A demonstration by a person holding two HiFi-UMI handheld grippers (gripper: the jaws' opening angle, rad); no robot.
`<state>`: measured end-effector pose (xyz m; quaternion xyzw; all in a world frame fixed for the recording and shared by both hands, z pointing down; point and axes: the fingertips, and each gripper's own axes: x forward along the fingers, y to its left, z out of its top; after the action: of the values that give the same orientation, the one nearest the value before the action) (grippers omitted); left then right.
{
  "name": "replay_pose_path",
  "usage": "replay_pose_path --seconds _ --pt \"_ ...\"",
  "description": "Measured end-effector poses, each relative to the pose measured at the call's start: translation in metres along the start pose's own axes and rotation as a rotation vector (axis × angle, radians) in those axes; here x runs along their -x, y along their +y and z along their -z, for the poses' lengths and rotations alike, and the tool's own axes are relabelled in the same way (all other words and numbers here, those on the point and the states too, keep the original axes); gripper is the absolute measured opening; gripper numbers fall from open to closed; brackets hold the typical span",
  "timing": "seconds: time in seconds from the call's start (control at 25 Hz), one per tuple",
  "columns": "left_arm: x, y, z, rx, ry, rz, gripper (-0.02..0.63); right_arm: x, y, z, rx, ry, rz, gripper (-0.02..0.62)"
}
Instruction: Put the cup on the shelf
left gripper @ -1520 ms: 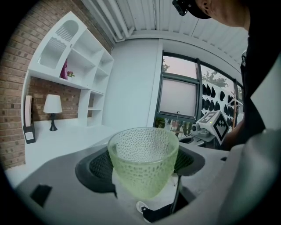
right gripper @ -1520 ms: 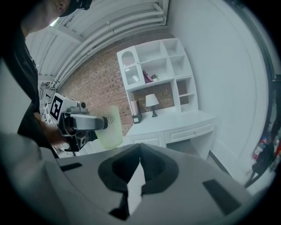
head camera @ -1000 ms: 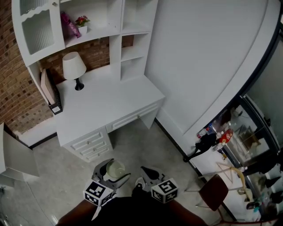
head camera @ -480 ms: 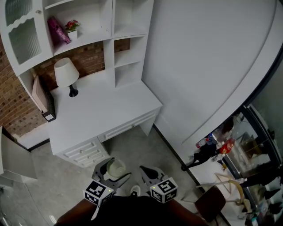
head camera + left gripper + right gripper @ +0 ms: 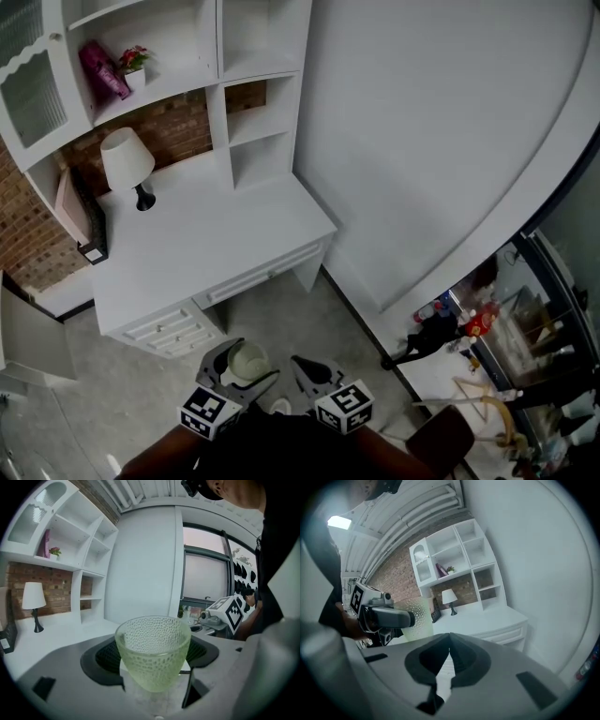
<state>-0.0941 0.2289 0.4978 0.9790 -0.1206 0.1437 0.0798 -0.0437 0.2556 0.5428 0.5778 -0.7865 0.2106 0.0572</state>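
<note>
A pale green dimpled glass cup (image 5: 153, 651) stands upright between the jaws of my left gripper (image 5: 153, 667), which is shut on it. In the head view the cup (image 5: 247, 361) and left gripper (image 5: 240, 367) hang low over the floor, short of the white desk (image 5: 211, 246). The white shelf unit (image 5: 248, 94) with open cubbies rises behind the desk. My right gripper (image 5: 313, 372) is beside the left one, shut, with nothing between its jaws (image 5: 445, 660). In the right gripper view the cup (image 5: 417, 616) shows at the left.
A white table lamp (image 5: 127, 164) stands on the desk's back left. A small potted flower (image 5: 134, 64) and a pink object (image 5: 101, 70) sit on an upper shelf. Books (image 5: 77, 211) lean at the desk's left end. A chair (image 5: 439, 441) and clutter lie at the right.
The desk and shelf unit have shifted left and up in the head view as the person moves. Both grippers keep their places, the left still holding the cup.
</note>
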Motion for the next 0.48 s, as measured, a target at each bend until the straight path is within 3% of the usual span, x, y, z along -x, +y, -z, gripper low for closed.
replay_pose_path --seconds 0.48 --pt "-0.037 0.019 0.001 0.004 0.034 0.037 0.388 -0.016 -0.04 -0.001 -0.025 0.01 0.029 0.005"
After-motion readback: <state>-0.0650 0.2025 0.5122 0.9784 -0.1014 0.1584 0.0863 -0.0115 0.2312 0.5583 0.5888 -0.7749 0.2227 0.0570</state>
